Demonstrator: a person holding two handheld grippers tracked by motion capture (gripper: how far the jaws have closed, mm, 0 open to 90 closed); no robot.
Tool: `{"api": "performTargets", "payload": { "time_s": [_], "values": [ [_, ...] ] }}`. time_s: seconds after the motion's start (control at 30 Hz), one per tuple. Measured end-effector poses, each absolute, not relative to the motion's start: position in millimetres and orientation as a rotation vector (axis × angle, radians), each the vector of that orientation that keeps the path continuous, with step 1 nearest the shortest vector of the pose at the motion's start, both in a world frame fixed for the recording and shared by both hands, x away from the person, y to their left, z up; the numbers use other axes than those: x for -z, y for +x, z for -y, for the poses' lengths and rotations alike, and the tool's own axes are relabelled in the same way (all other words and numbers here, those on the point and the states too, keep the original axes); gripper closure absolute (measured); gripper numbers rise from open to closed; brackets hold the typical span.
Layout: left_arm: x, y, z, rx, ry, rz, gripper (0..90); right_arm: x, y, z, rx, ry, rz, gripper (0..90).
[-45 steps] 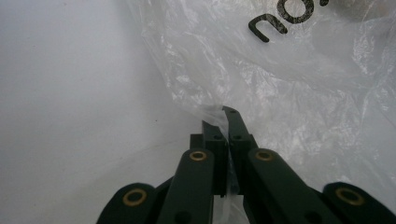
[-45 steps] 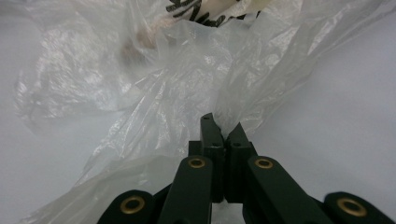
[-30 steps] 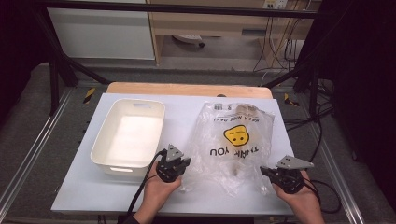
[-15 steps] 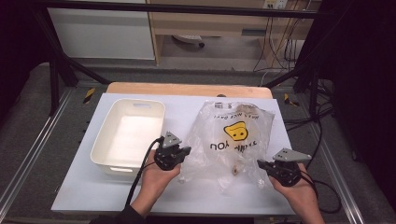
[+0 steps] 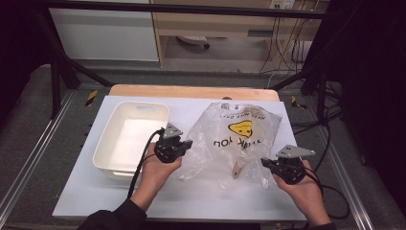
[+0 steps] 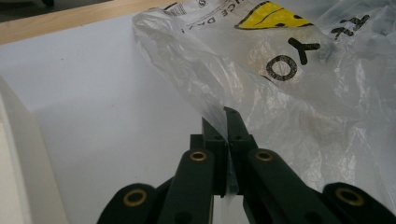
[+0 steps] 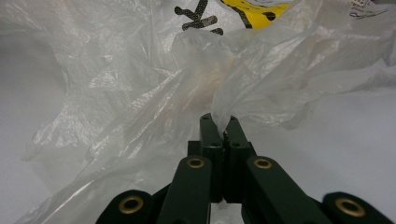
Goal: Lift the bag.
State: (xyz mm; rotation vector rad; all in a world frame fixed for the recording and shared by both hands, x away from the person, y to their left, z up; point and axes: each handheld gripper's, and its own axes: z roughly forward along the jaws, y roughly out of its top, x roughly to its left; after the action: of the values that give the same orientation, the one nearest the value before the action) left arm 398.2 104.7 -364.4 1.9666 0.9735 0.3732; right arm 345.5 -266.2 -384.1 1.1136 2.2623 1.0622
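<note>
Counter [image 5: 95, 201]: white top over a wooden board whose far edge shows; I have both tongs working over its near half.

Plastic bag [image 5: 239, 143]: clear, crumpled, printed with a yellow face and black "THANK YOU" lettering. I see it spread across the middle and right of the counter, its mouth toward the near edge. A small tan item [image 5: 237, 168] lies inside it near the near edge; I cannot tell what it is.

White tub [image 5: 131, 139]: rectangular, open-topped, sitting on the left half of the counter, just beside the bag's left edge.

Left tongs [image 5: 184, 143]: in my left hand, between tub and bag. In the left gripper view [image 6: 224, 126] the jaws are clenched on a fold of the bag's left edge, film pinched between them.

Right tongs [image 5: 265, 163]: in my right hand, at the bag's near right corner. In the right gripper view [image 7: 223, 126] the jaws are clenched on a gathered bit of film.
</note>
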Motion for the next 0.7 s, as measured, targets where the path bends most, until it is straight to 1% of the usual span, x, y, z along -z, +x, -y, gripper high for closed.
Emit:
{"api": "performTargets", "payload": {
  "time_s": [0.3,0.7],
  "values": [
    [353.4,410.5,-105.0,-0.407,2.004,-0.967,90.0,380.8,357.0,258.2,-1.056,1.100,-2.286,90.0],
    [348.2,431.7,-111.0,-0.371,2.005,-0.985,90.0,382.6,371.2,241.7,-1.070,1.083,-2.323,90.0]
  ]
}}
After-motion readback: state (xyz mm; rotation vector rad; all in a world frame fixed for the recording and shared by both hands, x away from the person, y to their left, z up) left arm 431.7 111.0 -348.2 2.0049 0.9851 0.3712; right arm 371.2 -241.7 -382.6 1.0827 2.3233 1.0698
